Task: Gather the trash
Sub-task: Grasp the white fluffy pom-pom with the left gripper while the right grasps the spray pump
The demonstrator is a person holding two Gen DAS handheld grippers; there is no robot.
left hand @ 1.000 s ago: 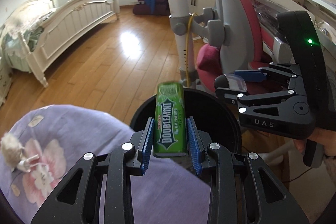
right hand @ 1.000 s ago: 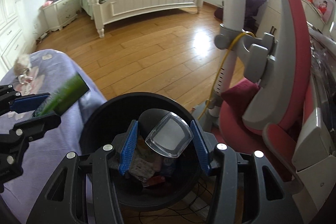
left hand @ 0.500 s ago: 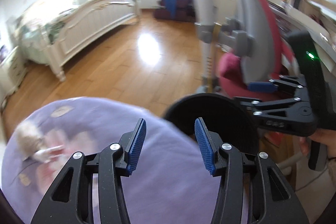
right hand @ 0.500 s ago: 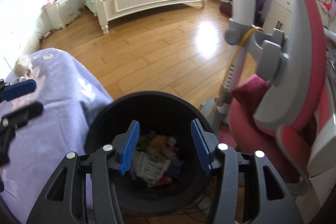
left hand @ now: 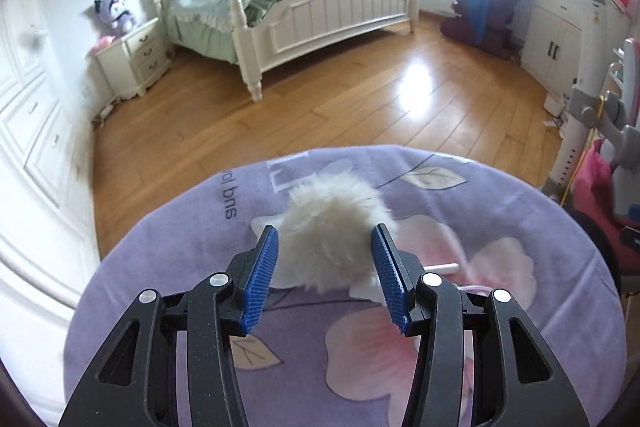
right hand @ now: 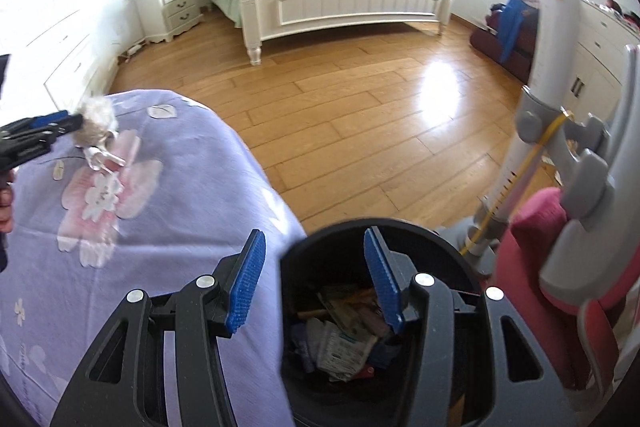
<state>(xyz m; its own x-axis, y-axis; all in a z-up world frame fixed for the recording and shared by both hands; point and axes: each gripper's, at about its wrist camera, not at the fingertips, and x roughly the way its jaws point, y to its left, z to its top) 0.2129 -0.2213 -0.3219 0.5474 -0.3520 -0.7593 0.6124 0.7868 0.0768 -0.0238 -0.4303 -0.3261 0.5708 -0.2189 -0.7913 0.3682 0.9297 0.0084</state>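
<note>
Left tongs (left hand: 325, 267): spread wide, blue ribbed pads apart, nothing pinched. Directly between and just beyond the pads sits a fluffy cream-white fur pompom (left hand: 334, 233) on the round surface covered in lilac floral cloth (left hand: 520, 211). Whether the pads touch the fur cannot be told; the fluff fills nearly the whole gap. A thin white plastic stick (left hand: 440, 268) juts out from under the pompom toward the right-hand pad and past it, long axis running roughly crosswise to the tongs, lying flat on the cloth. A white flat piece shows at the pompom's near lower edge; its shape is unclear.

Right tongs (right hand: 314, 279): also spread, holding nothing. Beneath and ahead of them stands a round black plastic trash bin (right hand: 448, 247), its rim under the right-hand pad, the left-hand pad over the edge of the cloth. The bin holds crumpled paper wrappers and packets (right hand: 344, 343).

Right wrist view only: bin contents, and the left tongs (right hand: 78, 123) from the side at far left, tips at the pompom (right hand: 94, 123), with a clear-and-white plastic piece (right hand: 102, 157) trailing from it toward the camera.

Left wrist view only: printed lettering on the cloth beyond the pompom, and the pompom's position relative to both pads.
</note>
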